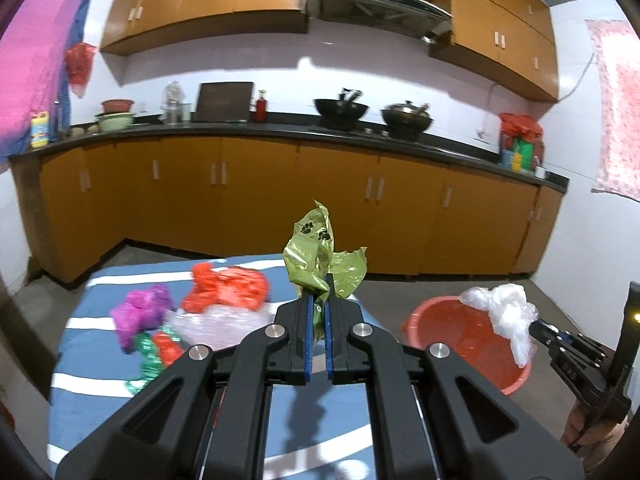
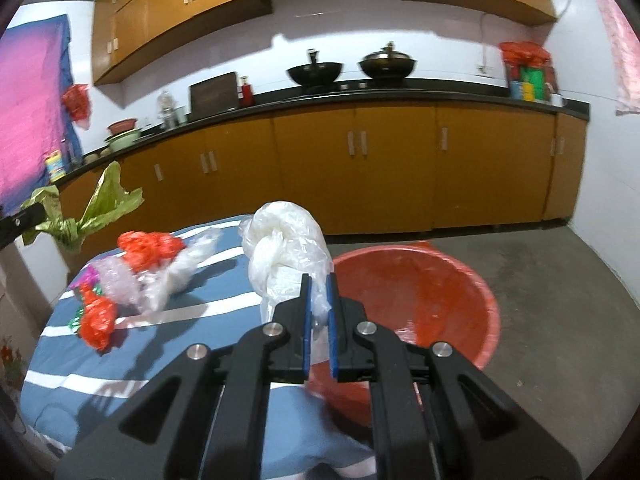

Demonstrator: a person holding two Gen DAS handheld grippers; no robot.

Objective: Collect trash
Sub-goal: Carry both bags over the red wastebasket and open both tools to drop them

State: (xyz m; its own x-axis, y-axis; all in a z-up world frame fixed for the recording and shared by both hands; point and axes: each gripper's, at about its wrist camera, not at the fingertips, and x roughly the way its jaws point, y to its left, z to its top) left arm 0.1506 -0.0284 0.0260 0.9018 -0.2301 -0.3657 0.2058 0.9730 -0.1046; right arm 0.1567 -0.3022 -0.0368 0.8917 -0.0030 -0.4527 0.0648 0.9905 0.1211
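Two catches in the air: left gripper (image 1: 319,304) clamps a crumpled green plastic bag (image 1: 320,252), right gripper (image 2: 319,300) pinches a clear plastic bag (image 2: 286,248) beside the red plastic basin (image 2: 420,292). Next, likely: carry over the rim, release.

An olive-green plastic bag (image 1: 320,256) printed with black paw marks. A milky, translucent white bag (image 2: 286,252). A coral-red round basin (image 2: 416,292) on a grey concrete floor (image 2: 560,300). A blue cloth with white stripes (image 1: 96,320) carries crumpled orange-red (image 1: 226,288), magenta (image 1: 140,312) and green (image 1: 148,360) bags. Black grippers with blue pads. Amber-brown cabinets (image 1: 280,192), black counter (image 1: 240,130), white walls.
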